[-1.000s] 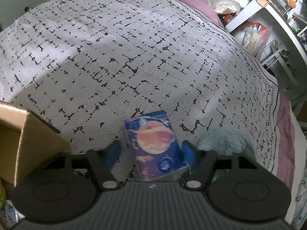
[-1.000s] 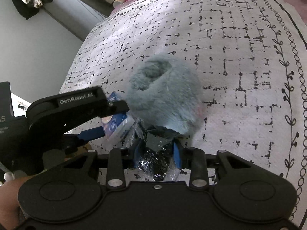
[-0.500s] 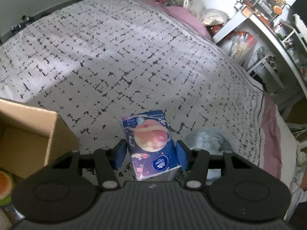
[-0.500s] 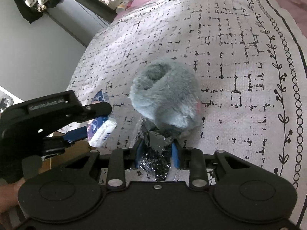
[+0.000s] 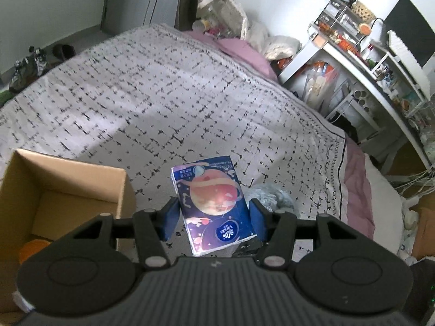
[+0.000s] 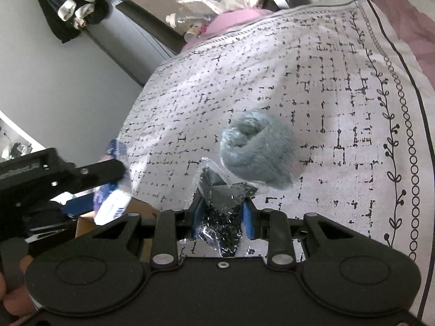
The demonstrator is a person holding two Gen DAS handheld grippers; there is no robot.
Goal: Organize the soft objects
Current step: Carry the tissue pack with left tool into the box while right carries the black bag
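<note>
Blue padded fingers (image 5: 170,218) of my left gripper (image 5: 213,218) stand on either side of a tissue pack (image 5: 214,205) printed with a planet and a Vinda logo. The right pad appears to touch the pack's edge, but a sliver of bedspread shows at the left pad, so I cannot tell whether the grip is firm. The pack is raised above the white bedspread (image 5: 168,103) with its black dash pattern. An open cardboard box (image 5: 65,184) sits just left of the gripper; something orange lies inside it, too hidden to identify.

My right gripper (image 6: 222,217) is pinched on a clear plastic bag (image 6: 223,203) with dark contents, the jaws set narrow with the bag bunched between them. A grey fluffy plush item (image 6: 258,149) rests on the bedspread just beyond the bag, touching or overlapping its far edge. In the right wrist view the left gripper appears at the left edge with the tissue pack in it, near the box corner.

A white desk (image 5: 361,62) crowded with clutter stands beside the bed, and a pink pillow (image 5: 239,51) lies at the far end.
</note>
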